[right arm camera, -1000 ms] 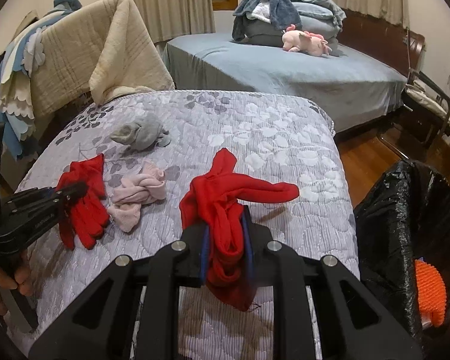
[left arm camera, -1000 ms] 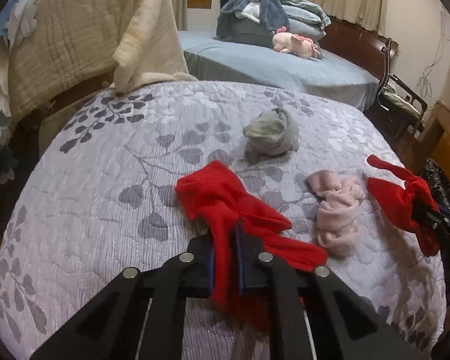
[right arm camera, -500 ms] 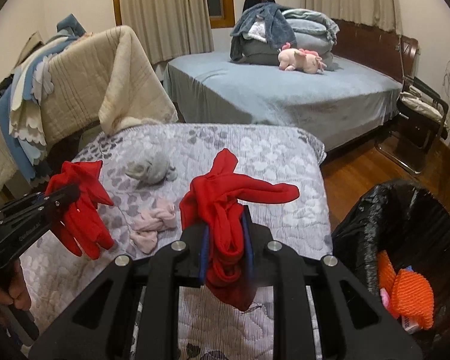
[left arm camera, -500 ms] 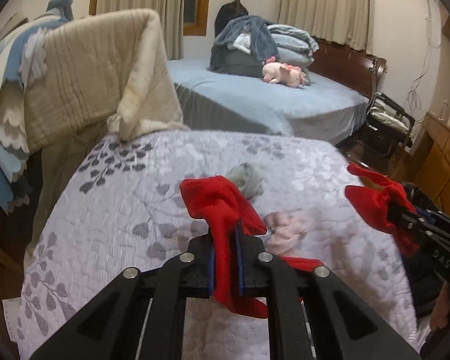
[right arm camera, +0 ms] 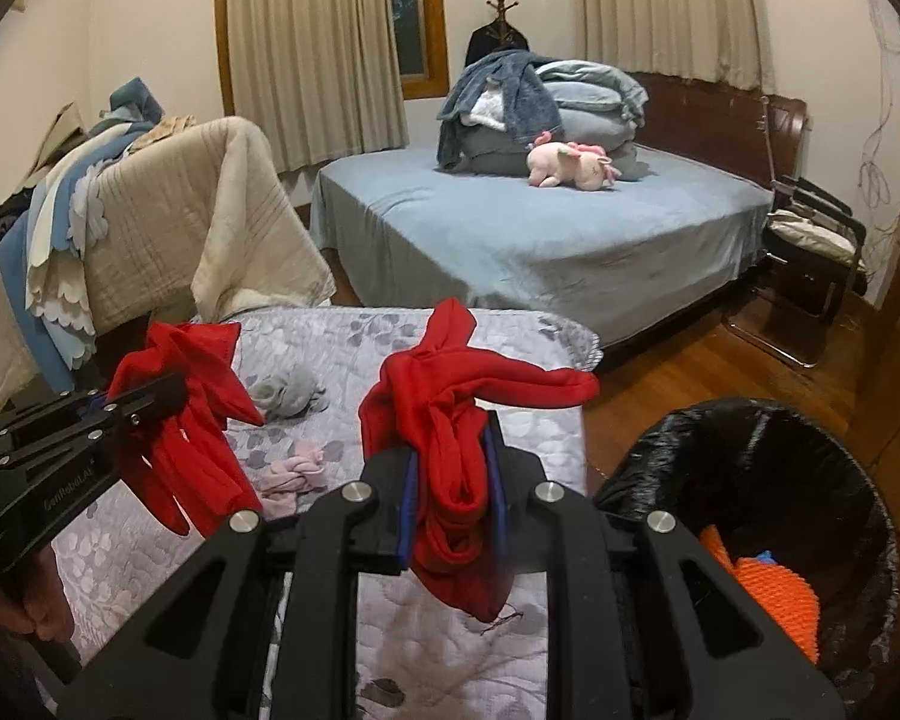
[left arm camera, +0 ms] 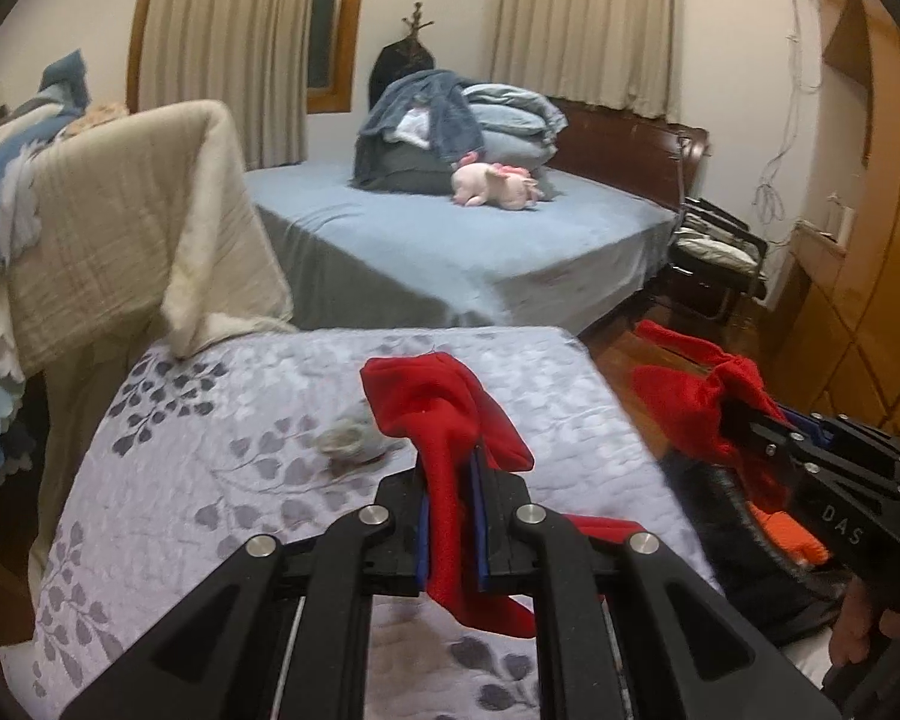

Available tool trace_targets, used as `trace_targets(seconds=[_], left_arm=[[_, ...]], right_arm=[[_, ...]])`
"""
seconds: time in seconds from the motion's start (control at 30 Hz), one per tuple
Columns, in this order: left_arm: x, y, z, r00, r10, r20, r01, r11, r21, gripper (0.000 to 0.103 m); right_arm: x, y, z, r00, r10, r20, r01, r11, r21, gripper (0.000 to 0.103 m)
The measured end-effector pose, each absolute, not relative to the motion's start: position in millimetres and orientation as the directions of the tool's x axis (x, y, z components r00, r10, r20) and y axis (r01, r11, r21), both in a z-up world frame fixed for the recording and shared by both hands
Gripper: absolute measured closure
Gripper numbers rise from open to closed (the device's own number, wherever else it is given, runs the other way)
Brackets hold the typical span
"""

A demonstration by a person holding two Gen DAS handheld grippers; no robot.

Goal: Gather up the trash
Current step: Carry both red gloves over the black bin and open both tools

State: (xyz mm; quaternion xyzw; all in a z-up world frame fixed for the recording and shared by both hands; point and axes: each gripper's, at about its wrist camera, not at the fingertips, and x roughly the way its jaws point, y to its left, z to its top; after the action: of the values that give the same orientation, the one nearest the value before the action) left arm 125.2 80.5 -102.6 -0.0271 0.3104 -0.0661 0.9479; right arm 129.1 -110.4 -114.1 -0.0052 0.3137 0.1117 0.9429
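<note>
My left gripper is shut on a red cloth and holds it in the air above the grey leaf-patterned quilt; it also shows in the right wrist view. My right gripper is shut on a second red cloth, lifted near the quilt's right edge, left of the black-lined trash bin. The bin holds orange items. A grey rag and a pink rag lie on the quilt.
A beige blanket hangs over furniture at the left. A blue bed with piled bedding and a pink plush toy stands behind. A chair is at the right on the wooden floor.
Both grippers have risen with their red cloths, off the quilt. The view has pulled back and the bin now shows more fully at the right.
</note>
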Motion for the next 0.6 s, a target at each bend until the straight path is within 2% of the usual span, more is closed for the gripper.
trace_targets(seconds=[0.6], left_arm=[[135,-36,-85,0.771,-0.327,-0.547,0.335,0.938,-0.089,0.092]], right_arm=[[99,-221,-101,0.821,0.007,-0.571,0.016,0.999,0.036,0.084]])
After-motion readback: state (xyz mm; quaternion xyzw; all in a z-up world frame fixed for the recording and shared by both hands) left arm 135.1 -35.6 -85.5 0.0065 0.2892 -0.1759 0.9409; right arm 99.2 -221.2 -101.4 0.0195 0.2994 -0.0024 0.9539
